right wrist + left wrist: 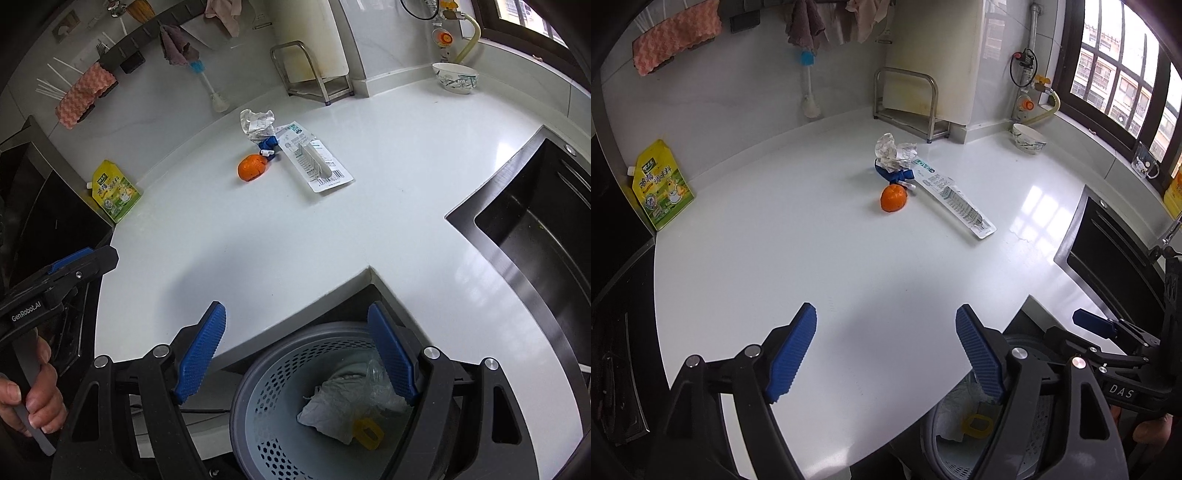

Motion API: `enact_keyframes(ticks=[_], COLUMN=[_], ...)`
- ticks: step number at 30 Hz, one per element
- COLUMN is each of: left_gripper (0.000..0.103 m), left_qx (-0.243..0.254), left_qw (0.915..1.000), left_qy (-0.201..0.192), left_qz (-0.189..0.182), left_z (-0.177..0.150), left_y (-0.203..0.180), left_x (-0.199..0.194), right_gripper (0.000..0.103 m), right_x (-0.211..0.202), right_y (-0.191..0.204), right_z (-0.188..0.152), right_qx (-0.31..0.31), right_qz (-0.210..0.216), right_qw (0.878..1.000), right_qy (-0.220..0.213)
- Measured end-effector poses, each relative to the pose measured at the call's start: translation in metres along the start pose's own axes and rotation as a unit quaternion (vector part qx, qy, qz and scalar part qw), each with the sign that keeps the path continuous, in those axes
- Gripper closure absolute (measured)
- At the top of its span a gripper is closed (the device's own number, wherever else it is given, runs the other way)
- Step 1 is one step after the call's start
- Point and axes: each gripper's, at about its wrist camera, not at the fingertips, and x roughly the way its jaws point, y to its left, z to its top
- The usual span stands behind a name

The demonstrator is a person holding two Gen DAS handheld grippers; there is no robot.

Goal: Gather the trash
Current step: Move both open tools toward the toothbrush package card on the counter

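On the white counter (812, 258) lie an orange peel (893, 198), a crumpled paper wad (892, 150), a blue wrapper (894, 175) and a long flat package (955, 201). The same pile shows in the right wrist view: the peel (252, 167), the paper (256, 123), the package (314, 158). A grey perforated bin (280, 406) below the counter edge holds crumpled paper (336, 406) and a yellow piece (367, 432). My left gripper (886, 354) is open and empty over the counter's near edge. My right gripper (295, 350) is open and empty above the bin.
A yellow-green seasoning pouch (661, 184) leans at the left wall. A metal rack (908, 103) and a bowl (1028, 138) stand at the back. A dark sink (535, 229) lies to the right. Cloths hang on a wall rail (676, 40).
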Motion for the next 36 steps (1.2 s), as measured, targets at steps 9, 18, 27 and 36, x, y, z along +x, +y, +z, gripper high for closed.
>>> enact_keyframes(ticks=[9, 18, 27, 36], left_gripper=[0.025, 0.025, 0.025, 0.025], left_qx=[-0.001, 0.003, 0.025, 0.047], left_qw=[1.0000, 0.9998, 0.9991, 0.9985], left_qy=[0.005, 0.015, 0.023, 0.021], left_qz=[-0.008, -0.015, -0.023, -0.020], left_z=[0.028, 0.057, 0.085, 0.108], left_y=[0.016, 0.035, 0.046, 0.054], left_x=[0.032, 0.068, 0.105, 0.142], right_gripper=[0.027, 0.027, 0.027, 0.027], right_x=[0.023, 0.052, 0.088, 0.127], right_y=[0.001, -0.001, 0.007, 0.013], right_z=[0.036, 0.070, 0.105, 0.147], right_qx=[-0.004, 0.002, -0.002, -0.023], right_qz=[-0.019, -0.036, -0.049, -0.067], right_qw=[1.000, 0.999, 0.999, 0.997], right_qy=[0.002, 0.002, 0.006, 0.013])
